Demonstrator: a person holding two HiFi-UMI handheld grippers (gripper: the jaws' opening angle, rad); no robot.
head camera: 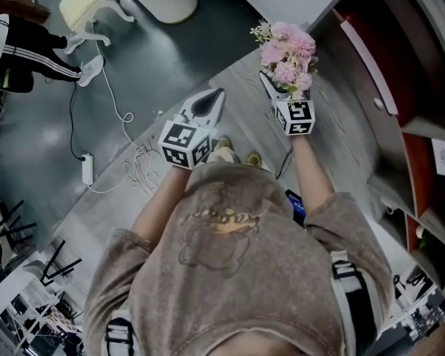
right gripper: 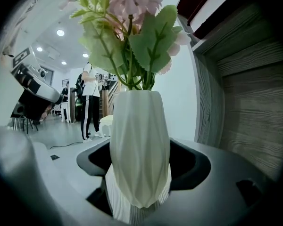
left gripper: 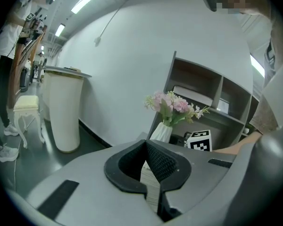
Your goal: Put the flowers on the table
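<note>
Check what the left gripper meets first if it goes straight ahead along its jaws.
Most likely the white vase of pink flowers, gripped by the right gripper: it sits just past the closed tips of the left gripper. Depth is unclear; it might slip by toward the shelf unit.

We see pink flowers with green leaves in a white faceted vase, beside a grey wood-grain shelf.

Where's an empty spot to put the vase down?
The plank floor between the left gripper and the vase is bare, up to the shelf unit. Left of that, cables clutter the floor.
</note>
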